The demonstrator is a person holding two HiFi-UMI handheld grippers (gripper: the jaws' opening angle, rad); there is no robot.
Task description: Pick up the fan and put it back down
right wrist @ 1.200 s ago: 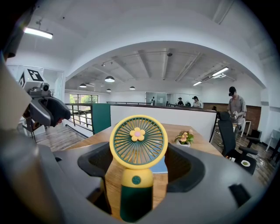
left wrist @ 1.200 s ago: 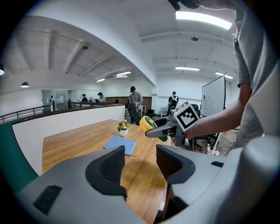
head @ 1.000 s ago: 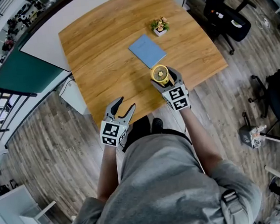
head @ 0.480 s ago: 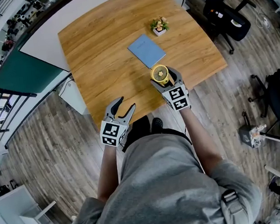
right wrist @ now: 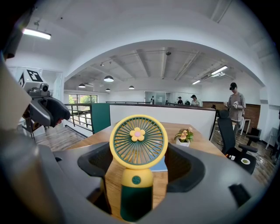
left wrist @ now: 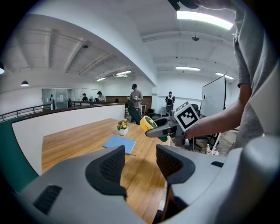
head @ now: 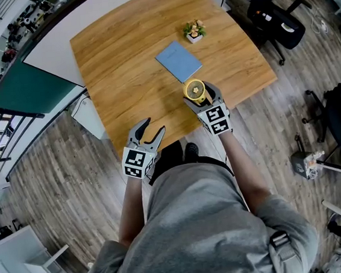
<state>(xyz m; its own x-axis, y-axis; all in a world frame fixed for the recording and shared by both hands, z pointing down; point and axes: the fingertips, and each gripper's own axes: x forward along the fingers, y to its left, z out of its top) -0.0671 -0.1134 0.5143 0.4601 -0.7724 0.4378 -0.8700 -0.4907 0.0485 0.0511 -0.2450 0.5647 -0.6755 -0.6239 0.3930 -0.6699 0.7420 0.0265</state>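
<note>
One fan (right wrist: 138,141) is all this job concerns, and you have it in your right claw (head: 200,93), over the near edge of the counter (head: 125,53). The claw is clenched wide on the round yellow head, its pads meeting the rim on either side, while the narrower yellow-and-green stem sits between them with a gap on each side. The fan leans with its top away from you; no view shows whether its foot touches the wood. It looks like a light, hard plastic thing, so weight should not trouble you. The rim is smooth and curved, though, and would likely pivot or slip in the pads, and the thin grille seems the part most apt to crack, so squeeze gently. The stem just under the head would probably give a steadier hold. Your left claw (head: 155,125) is released with nothing in it, by the counter's near edge, well apart from the fan. Counting up: one fan, two claws, one blue booklet (head: 179,62) lying flat just beyond the fan, and one small potted plant (head: 195,32) farther back.
</note>
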